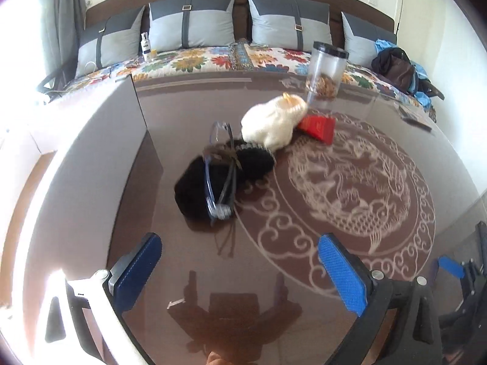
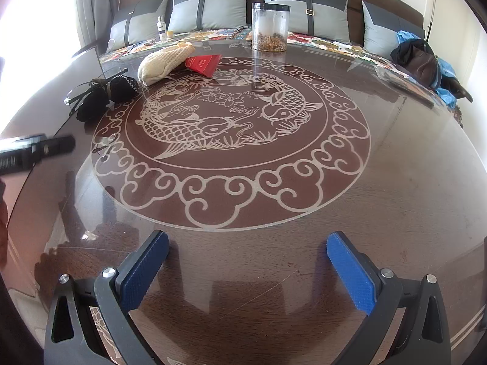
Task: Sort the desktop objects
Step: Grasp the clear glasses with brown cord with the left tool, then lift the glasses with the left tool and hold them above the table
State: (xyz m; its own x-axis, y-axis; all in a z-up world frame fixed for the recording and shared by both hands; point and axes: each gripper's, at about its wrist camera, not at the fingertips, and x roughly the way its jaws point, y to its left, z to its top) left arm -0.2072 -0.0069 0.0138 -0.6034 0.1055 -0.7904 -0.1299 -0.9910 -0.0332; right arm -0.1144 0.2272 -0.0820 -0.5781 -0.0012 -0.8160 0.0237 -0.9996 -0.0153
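Note:
On the round glass-topped table [image 1: 350, 182] lie a black knitted cloth [image 1: 213, 176] with clear-framed glasses [image 1: 220, 167] on top, a cream knitted pouch [image 1: 271, 121], a red box [image 1: 318, 126] and a clear jar with a black lid [image 1: 325, 71]. My left gripper [image 1: 239, 269] is open and empty, just short of the black cloth. My right gripper [image 2: 246, 269] is open and empty over the table's near edge, far from the cloth [image 2: 103, 97], glasses [image 2: 80, 97], pouch [image 2: 162, 64], box [image 2: 204, 64] and jar [image 2: 271, 27].
A sofa with grey cushions [image 2: 210, 6] and a flowered cover runs behind the table. A small white bottle [image 2: 161, 27] stands on it; a dark bag with blue cloth [image 2: 423, 60] sits at the right. The left gripper's body [image 2: 33, 150] shows at the right wrist view's left edge.

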